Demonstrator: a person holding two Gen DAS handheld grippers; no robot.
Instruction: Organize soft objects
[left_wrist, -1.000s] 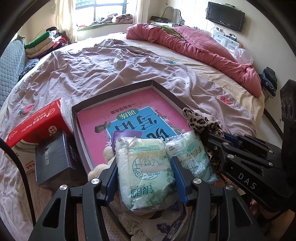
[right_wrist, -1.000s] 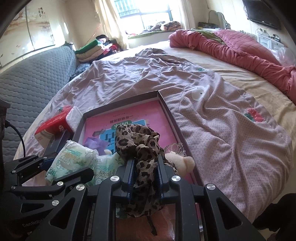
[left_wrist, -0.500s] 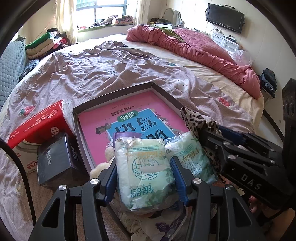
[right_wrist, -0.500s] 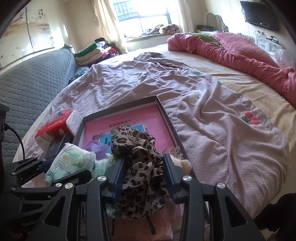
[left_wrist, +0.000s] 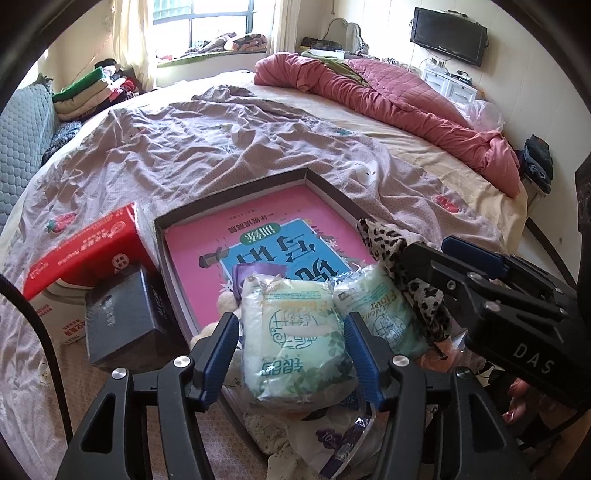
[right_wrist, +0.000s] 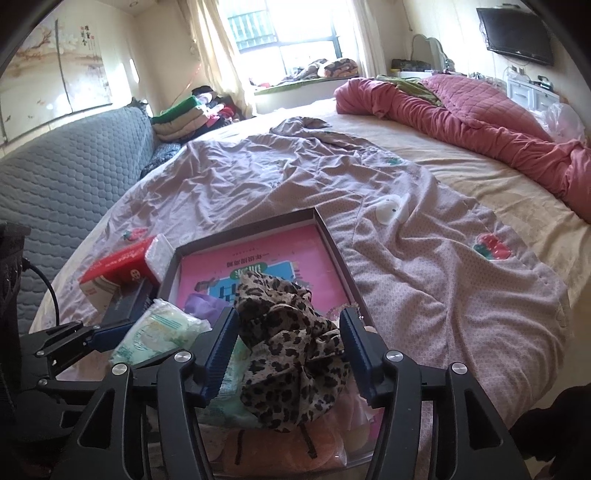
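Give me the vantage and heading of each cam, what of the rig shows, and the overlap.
Left wrist: sits on the left gripper, looks along its fingers down at a green tissue pack in the box; right gripper at its right.
Right wrist: sits on the right gripper, looks at a leopard-print cloth; left gripper at its left.
Shared: box, pack, cloth, red carton, bed.

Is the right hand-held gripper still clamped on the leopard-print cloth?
No, it has let go. The right hand-held gripper has just been opening; gaps show between both pads and the leopard-print cloth, which sits bunched between them.
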